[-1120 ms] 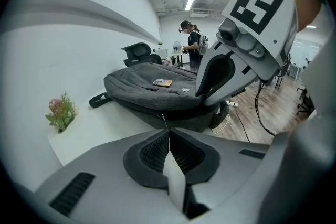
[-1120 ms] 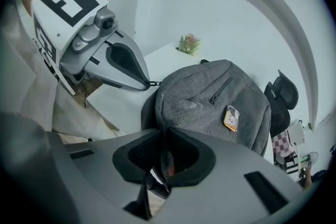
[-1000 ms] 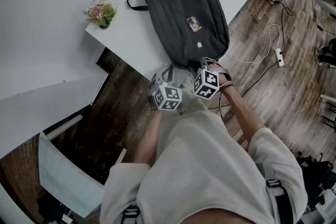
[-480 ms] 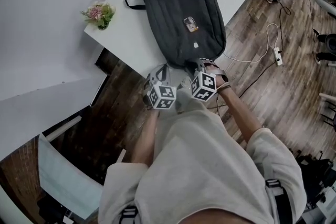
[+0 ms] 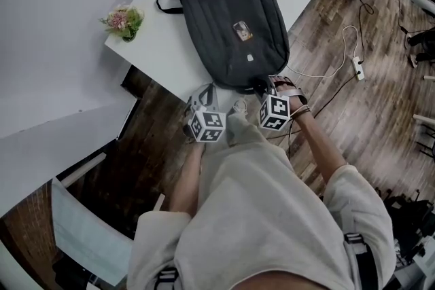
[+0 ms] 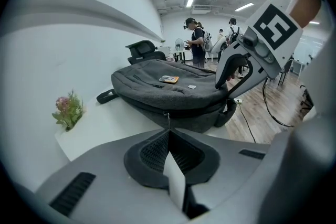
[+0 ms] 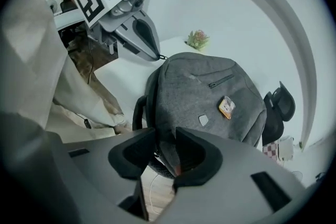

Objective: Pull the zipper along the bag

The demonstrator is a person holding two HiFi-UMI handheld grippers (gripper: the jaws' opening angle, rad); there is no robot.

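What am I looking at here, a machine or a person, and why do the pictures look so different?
A person, not a machine, holds a two-jaw tool in each hand. One picture comes from a camera on the head, looking down; the other two from cameras riding on the tools. A dark bag lies on a white table, a small bunch of flowers apart from it. The left gripper has its jaws shut on the zipper pull at the bag's near edge. The right gripper pinches the bag's fabric at a corner, probably to steady it.
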